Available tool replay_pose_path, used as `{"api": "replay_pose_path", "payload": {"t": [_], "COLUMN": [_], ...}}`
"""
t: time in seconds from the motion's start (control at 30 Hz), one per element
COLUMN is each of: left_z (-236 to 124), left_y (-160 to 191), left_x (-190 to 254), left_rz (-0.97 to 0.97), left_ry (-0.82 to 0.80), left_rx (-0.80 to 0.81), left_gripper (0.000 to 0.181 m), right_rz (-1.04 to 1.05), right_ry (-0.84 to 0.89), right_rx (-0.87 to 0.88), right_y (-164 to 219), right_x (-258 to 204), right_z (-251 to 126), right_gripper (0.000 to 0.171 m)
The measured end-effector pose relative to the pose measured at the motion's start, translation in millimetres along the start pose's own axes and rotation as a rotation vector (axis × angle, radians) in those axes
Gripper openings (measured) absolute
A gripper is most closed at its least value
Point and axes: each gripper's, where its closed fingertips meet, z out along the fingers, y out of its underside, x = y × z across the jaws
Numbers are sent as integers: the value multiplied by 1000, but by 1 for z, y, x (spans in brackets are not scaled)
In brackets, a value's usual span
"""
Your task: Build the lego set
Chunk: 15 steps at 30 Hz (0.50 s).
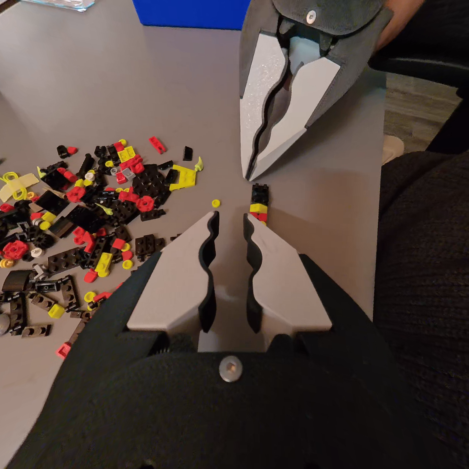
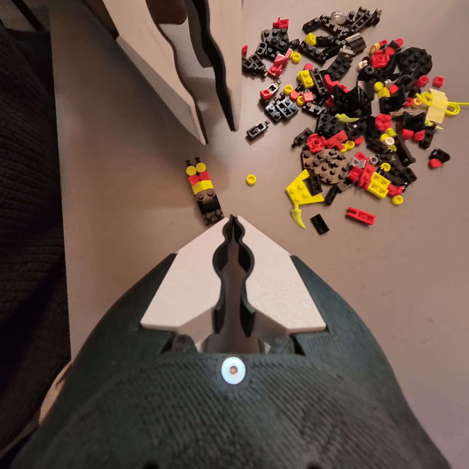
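The left tongs (image 1: 231,215) are gaping empty; the right tongs (image 2: 232,217) are pinched together, holding nothing. The small assembly (image 2: 201,186) is lying on the desk (image 2: 127,228), probably light, rigid, best gripped across its long sides.

My left gripper (image 1: 231,215) stands parted over bare table (image 1: 152,101); the right gripper (image 2: 232,217), tips together, faces it across a narrow lane. A small assembly (image 2: 203,189) lies in that lane, a loose yellow stud (image 2: 250,179) beside it. The brick pile (image 2: 355,101) crowds one flank; the table edge bounds the other. A blue box (image 1: 190,12) blocks the far side.
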Motion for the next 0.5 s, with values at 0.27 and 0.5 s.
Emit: {"api": "replay_pose_path", "payload": {"t": [0.27,0.5], "left_z": [1,3], "left_y": [6,8], "left_x": [-9,-8], "left_rz": [-20,-12], "left_ry": [-32,-30], "left_rx": [-26,-37], "left_gripper": [15,15], "right_rz": [46,108], "right_ry": [40,27], "right_rx": [82,40], "right_y": [-23,-19], "right_x": [11,18], "right_z": [8,25], "right_gripper": [12,13]}}
